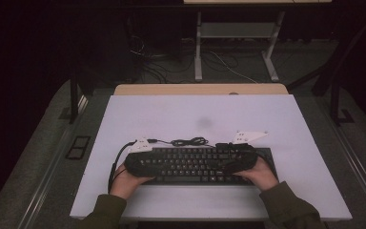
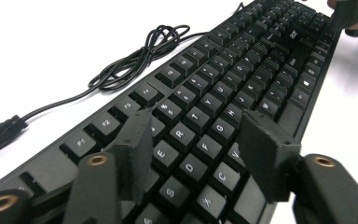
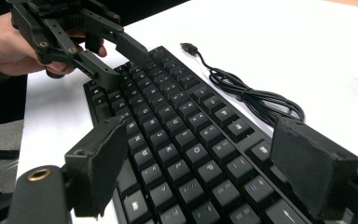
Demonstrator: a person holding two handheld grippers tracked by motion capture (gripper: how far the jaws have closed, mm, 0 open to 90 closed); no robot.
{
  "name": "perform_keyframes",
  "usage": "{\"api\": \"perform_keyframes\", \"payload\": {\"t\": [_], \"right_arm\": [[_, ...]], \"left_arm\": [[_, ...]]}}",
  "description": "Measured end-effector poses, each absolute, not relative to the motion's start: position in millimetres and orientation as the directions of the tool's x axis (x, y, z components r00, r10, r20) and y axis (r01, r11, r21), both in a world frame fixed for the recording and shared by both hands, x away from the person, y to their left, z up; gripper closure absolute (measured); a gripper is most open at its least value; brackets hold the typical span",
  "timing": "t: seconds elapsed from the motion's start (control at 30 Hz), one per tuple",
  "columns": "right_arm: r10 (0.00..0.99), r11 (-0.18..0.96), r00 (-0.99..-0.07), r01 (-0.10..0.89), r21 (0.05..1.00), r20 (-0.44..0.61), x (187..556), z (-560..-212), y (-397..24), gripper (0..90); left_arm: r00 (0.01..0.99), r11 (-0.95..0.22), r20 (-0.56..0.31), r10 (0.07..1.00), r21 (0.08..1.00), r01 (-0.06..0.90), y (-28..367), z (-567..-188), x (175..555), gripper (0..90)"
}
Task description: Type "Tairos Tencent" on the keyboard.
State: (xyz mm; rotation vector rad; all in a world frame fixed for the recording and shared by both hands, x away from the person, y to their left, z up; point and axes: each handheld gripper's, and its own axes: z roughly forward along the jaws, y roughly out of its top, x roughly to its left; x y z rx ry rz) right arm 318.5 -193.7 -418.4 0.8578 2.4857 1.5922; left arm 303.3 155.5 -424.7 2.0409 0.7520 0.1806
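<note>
Two hand-held grippers are in use, one at each short end of a single keyboard. Left gripper: matte black linkage arms with brass-coloured pivot bushes and flat, rough-faced pads. Its jaws stand part open, straddling the left end of the keyboard across its depth, one above the number row and one over the near edge; the pads stand clear of the keys and do not press on the board. Right gripper: same build, with jaws set wide across the right end of the keyboard, both pads hovering clear of the key tops. Neither gripper grips anything.

One table, rectangular, with a smooth, pale matte top, carries the work. The keyboard lies on its near half, centred left to right, long side parallel to the near edge. It is a flat black plastic slab, full-width, with low square keycaps bearing pale legends.

One cable, thin, black and round, runs from the keyboard's far edge and lies in a loose coil on the table just beyond the board; its plug rests flat on the top towards the left.

Two hands hold the gripper bodies from the near side, with olive sleeves at the table's near edge.
</note>
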Motion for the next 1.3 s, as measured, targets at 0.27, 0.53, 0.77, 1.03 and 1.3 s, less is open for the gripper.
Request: {"api": "perform_keyframes", "payload": {"t": [0.27, 0.53, 0.77, 1.03, 1.3], "right_arm": [[0.515, 0.293, -0.83, 0.404, 0.867, 0.214, 307.6, -415.9, -218.3, 17.3], [0.544, 0.279, -0.812, 0.415, 0.866, 0.214, 294.2, -418.5, -242.5, 17.2], [0.574, 0.262, -0.789, 0.428, 0.865, 0.217, 285.9, -420.8, -262.0, 17.2], [0.607, 0.259, -0.766, 0.443, 0.858, 0.212, 276.6, -427.1, -280.6, 17.1], [0.63, 0.263, -0.75, 0.453, 0.852, 0.204, 270.7, -433.2, -292.2, 17.2]], "left_arm": [[0.786, -0.355, -0.138, 0.602, 0.836, 0.419, 167.2, -417.3, 290.5, 25.6], [0.77, -0.346, -0.142, 0.622, 0.833, 0.432, 178.8, -420.9, 277.1, 17.4], [0.765, -0.333, -0.138, 0.63, 0.841, 0.426, 189.9, -423.0, 271.5, 15.2], [0.757, -0.326, -0.137, 0.639, 0.843, 0.428, 193.9, -423.8, 272.1, 13.5], [0.756, -0.329, -0.135, 0.641, 0.841, 0.429, 193.4, -425.2, 272.2, 9.6]]}}
